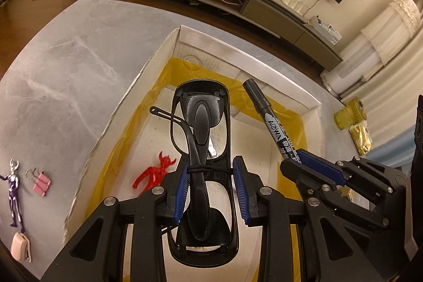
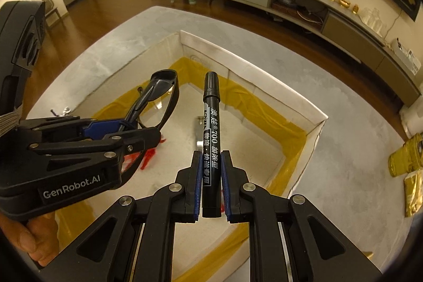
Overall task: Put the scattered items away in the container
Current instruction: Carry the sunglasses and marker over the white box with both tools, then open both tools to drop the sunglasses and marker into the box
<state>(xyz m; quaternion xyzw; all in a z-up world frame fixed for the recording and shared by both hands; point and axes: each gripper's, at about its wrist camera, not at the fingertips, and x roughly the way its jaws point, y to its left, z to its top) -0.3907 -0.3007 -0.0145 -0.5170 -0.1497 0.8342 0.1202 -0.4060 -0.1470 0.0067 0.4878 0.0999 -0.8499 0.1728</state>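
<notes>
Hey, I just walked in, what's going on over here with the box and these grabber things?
A person is tidying small items into a white cardboard box with a handheld gripper in each hand. The left gripper holds folded black glasses over the box, and the right gripper holds a black marker beside them. A red figure already lies inside. A purple figure and a pink binder clip remain on the table.

Over the white box (image 2: 316,120), whose inner edges are lined with yellow tape, the right gripper (image 2: 211,181) clamps a black marker (image 2: 210,139) pointing toward the box's far corner. Left of it, above the box, the left gripper (image 2: 124,131) grips folded black glasses (image 2: 161,97). A red figure (image 2: 146,159) lies on the box floor beneath them.
</notes>
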